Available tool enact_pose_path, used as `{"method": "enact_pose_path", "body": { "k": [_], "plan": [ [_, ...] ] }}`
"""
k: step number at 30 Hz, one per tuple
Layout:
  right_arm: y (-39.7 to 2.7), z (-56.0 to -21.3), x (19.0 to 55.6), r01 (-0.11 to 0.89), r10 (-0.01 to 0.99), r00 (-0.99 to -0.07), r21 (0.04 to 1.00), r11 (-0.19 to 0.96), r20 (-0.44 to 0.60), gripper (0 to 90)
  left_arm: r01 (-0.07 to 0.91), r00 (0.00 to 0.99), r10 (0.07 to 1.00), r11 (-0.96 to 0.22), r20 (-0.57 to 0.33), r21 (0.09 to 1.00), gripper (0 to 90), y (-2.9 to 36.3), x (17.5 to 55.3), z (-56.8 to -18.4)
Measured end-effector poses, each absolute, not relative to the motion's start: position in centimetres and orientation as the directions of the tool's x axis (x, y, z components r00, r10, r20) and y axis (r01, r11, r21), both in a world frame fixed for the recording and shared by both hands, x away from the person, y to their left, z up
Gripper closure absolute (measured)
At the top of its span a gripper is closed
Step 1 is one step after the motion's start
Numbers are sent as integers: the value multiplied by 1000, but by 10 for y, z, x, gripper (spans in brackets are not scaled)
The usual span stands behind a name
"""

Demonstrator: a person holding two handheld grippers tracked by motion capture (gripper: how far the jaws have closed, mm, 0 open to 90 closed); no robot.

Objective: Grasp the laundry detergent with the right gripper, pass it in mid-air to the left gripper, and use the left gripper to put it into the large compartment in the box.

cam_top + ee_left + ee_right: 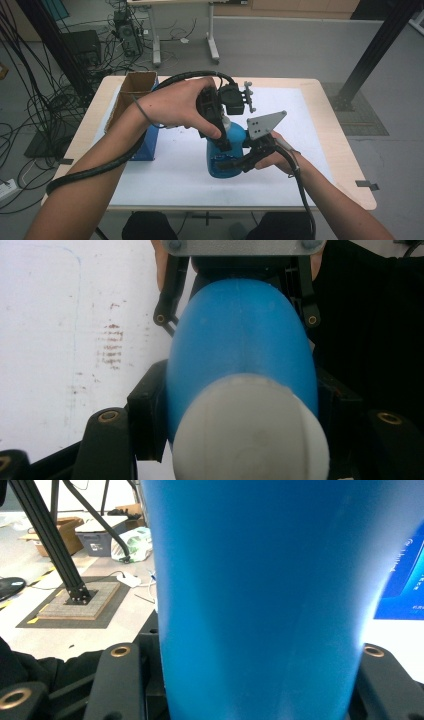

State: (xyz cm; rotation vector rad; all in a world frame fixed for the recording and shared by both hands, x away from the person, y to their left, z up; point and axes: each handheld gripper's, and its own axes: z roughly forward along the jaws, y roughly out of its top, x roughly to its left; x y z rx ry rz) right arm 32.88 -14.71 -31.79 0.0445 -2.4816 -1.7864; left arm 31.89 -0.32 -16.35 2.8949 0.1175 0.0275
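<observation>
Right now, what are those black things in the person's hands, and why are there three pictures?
Those are hand-held grippers, like big tongs with two black jaws. One picture looks down from above the table. The other two come from little cameras riding on each gripper. From above you see the left gripper reaching down over a blue bottle and the right gripper squeezing its side. The left gripper's camera shows the bottle's white cap. The right one sees the blue side very close. A cardboard box stands on the white table.

A white mat (170, 175) is spread on the pale wooden worktop (330, 145). An open brown cardboard box (131, 92) with a blue side is placed at the mat's left edge.
</observation>
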Motion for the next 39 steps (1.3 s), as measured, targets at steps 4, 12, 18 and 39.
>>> {"method": "enact_pose_path", "body": {
  "k": [4,12,18,39],
  "plan": [
    [-147,-318,329,28,-73,-996,947,319,54,434,76,997,82,-966,11,246,376,-4,319,-164],
    [-147,-319,329,28,-74,-996,948,318,54,434,80,996,86,-966,11,246,376,-4,319,-164],
    [-147,-320,329,32,-73,-996,951,307,57,433,83,996,89,-967,14,240,377,-6,319,-164],
    [-147,-326,326,47,-70,-995,960,275,69,423,81,996,84,-970,4,227,378,-11,317,-165]
  ]
}}
